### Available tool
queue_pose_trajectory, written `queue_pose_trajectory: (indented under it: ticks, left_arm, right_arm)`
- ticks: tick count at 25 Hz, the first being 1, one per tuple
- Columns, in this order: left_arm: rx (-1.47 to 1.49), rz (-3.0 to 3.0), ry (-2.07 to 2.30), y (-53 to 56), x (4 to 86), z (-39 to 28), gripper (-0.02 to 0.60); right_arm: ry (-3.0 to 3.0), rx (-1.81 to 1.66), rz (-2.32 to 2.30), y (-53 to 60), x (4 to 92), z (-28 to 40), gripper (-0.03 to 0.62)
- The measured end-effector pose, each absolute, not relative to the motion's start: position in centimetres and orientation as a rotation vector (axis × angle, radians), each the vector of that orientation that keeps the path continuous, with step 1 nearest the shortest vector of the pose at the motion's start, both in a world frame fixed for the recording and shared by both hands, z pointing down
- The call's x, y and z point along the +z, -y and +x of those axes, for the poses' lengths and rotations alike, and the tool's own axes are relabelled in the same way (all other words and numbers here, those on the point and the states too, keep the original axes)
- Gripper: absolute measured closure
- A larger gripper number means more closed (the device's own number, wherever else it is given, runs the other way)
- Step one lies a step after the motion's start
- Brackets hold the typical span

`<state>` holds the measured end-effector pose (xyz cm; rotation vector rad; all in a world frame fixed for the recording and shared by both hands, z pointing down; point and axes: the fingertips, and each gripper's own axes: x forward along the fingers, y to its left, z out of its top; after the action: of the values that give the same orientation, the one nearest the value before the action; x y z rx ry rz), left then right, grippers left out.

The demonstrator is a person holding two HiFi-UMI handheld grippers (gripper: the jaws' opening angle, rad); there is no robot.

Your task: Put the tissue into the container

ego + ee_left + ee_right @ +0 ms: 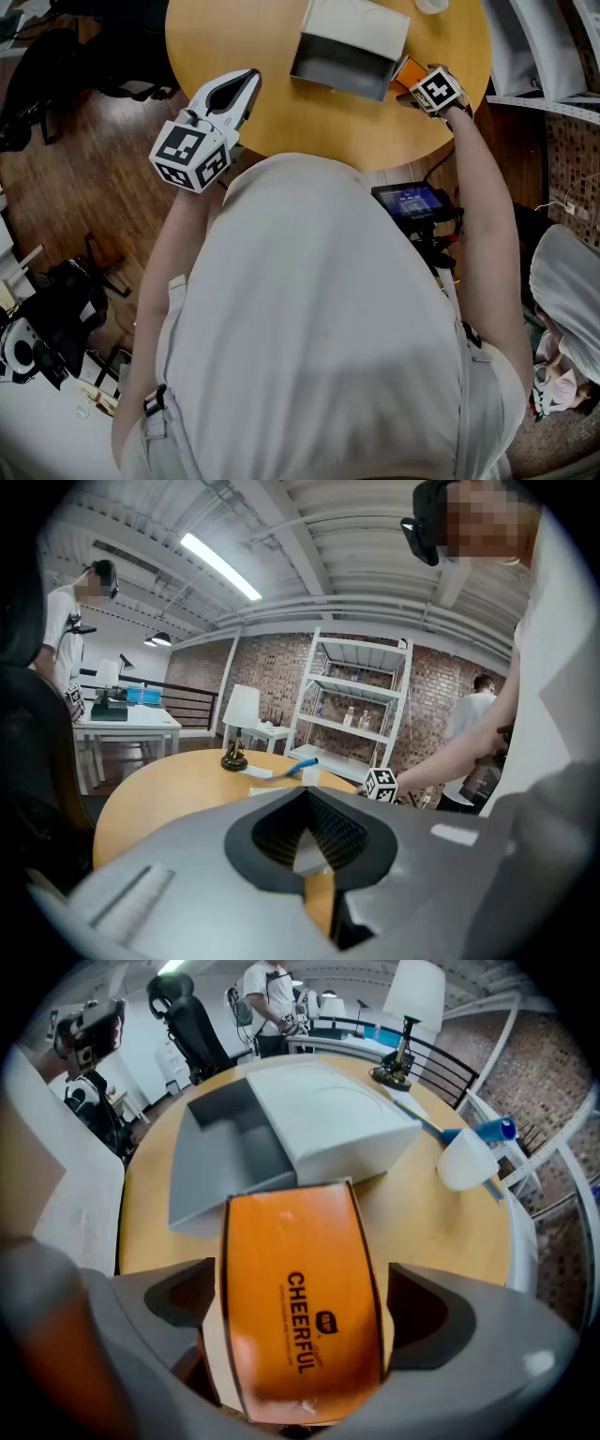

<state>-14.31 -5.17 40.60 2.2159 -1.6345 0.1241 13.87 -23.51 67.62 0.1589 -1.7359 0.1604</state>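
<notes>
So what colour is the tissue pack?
The tissue pack is orange with black print, best in right gripper view.

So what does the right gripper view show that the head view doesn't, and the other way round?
Only the right gripper view: the word CHEERFUL on the orange pack, a lamp and a person standing beyond the table. Only the head view: the left tongs and a lit screen at the wearer's waist. Both: the pack, the open grey container and the round table.
</notes>
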Motion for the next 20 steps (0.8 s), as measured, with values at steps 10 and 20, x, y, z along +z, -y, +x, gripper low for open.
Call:
queue_pose_trajectory:
  ticks: [10, 20]
  left_arm:
    - [0.094, 2.203, 1.609, 5.5, 41.9, -14.7, 0.581]
    - [0.044, 2.150, 1.670, 2.9, 42.3, -18.2, 0.581]
  right_arm:
    - [1.802, 0.049, 0.144, 24.6, 60.4, 13.2, 0.178]
    - [1.979, 0.182, -0.073, 15.6, 59.8, -4.7, 0.175]
